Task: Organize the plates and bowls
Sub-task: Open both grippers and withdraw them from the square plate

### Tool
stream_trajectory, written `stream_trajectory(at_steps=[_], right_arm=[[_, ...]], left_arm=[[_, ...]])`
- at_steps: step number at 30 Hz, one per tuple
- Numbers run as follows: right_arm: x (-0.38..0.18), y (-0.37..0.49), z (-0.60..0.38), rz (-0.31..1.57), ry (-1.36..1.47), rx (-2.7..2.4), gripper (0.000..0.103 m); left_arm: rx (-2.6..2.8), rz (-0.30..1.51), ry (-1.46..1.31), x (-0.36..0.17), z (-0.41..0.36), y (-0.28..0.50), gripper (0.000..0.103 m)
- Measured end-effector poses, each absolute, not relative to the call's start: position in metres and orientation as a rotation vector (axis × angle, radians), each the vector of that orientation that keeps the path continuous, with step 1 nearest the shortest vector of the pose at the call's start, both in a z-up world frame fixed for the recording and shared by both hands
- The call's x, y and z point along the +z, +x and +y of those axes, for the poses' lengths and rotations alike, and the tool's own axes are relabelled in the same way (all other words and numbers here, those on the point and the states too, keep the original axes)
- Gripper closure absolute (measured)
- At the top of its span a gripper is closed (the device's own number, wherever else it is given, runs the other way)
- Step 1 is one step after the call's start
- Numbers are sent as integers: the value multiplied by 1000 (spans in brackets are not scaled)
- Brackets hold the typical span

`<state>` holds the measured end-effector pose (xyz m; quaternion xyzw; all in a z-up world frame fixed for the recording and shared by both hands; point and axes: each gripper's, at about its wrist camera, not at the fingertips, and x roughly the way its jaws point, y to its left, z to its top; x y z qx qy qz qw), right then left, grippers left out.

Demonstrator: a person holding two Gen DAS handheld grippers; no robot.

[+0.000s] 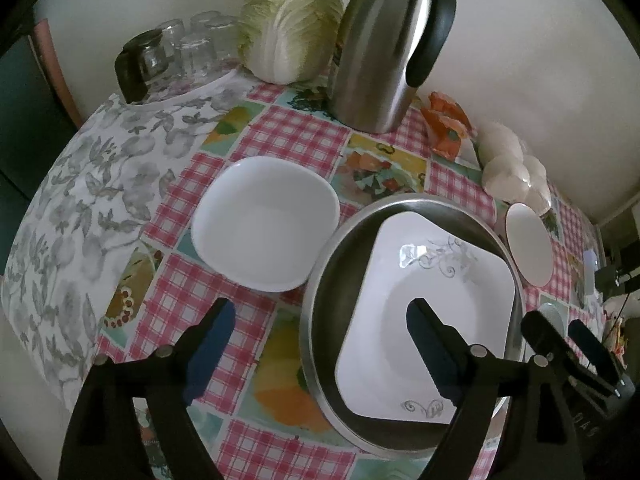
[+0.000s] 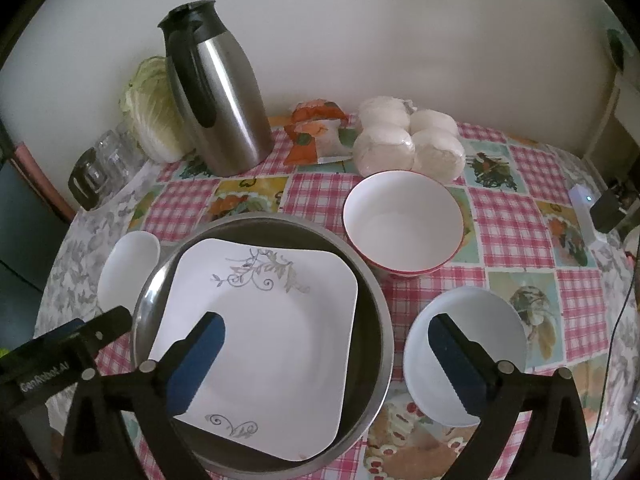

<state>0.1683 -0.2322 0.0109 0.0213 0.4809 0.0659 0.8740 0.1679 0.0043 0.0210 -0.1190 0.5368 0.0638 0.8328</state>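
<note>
A square white plate with a grey floral scroll point(image 2: 264, 332) is seen lying tilted inside a round stainless-steel basin point(image 2: 380, 320), its corners resting against the basin wall. The basin stands on a bench covered with a pink-checked, fruit-patterned oilcloth point(image 2: 508, 216).

The left gripper point(image 1: 320, 344) is held released, its jaws spread wide with nothing grasped between them: one blue-padded finger is placed over the oilcloth just beside the basin, the other over the plate. The right gripper point(image 2: 324, 344) is likewise released and empty, one finger being over the plate and the other over a plain white round bowl point(image 2: 480, 320) set just beside the basin.

A white rounded-square bowl point(image 1: 266, 222) is seen near the basin on its other side, and a white bowl with a red rim point(image 2: 404, 224) is placed behind the basin. Along the wall are ranged a brushed-steel vacuum jug with a black handle point(image 2: 228, 108), a pale green Chinese cabbage point(image 1: 292, 20), upturned clear glasses point(image 1: 192, 48) and a bag of white buns point(image 2: 408, 140).
</note>
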Motion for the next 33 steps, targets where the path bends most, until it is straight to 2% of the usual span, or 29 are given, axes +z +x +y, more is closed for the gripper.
stream_trajectory(at_steps=[6, 17, 33], right_arm=[[8, 170, -232, 1011, 33, 136, 0], [11, 168, -235, 962, 17, 137, 0], [9, 180, -285, 974, 165, 86, 0]], left_arm=[[152, 1126, -261, 21, 8, 168, 8], [152, 1118, -278, 21, 5, 170, 7], [132, 1073, -249, 32, -11, 193, 7]])
